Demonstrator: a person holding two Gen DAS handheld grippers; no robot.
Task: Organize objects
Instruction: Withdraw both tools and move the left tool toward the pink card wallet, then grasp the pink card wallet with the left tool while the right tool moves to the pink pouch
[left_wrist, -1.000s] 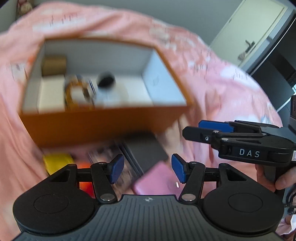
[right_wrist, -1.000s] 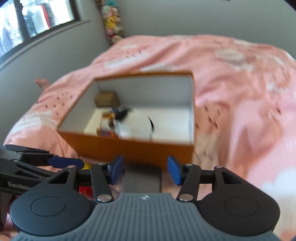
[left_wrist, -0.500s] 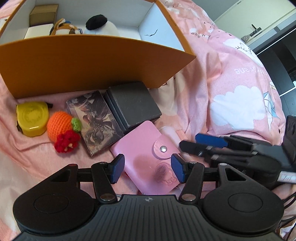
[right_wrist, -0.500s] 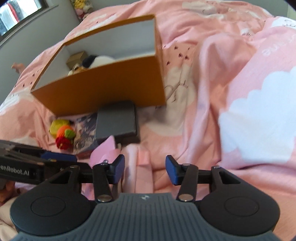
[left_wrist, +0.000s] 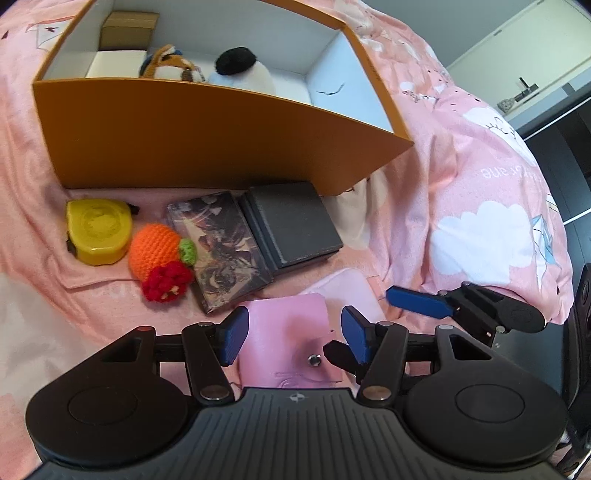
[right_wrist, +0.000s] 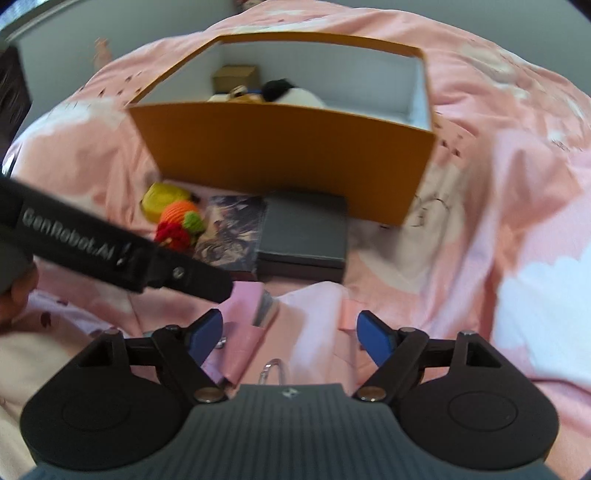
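The pink wallet (left_wrist: 291, 339), snap button on its flap, lies on the bed between the left tool's (left_wrist: 291, 338) spread pads, untouched. Right tool (right_wrist: 290, 334) is opening over it, gripping nothing. Only the right view shows the wallet's silver clip (right_wrist: 273, 371).

We're in a bedroom at home, prob. a child's or teen's. The work surface is a bed w/ a rumpled pink duvet (left_wrist: 480, 177) printed w/ white clouds (left_wrist: 480, 236) & small motifs. We see plain grey walls (right_wrist: 443, 11) behind it, a pale door w/ a lever handle (left_wrist: 526, 88) to one side, & soft toys in an orange storage box (left_wrist: 207, 136) on the bedding.
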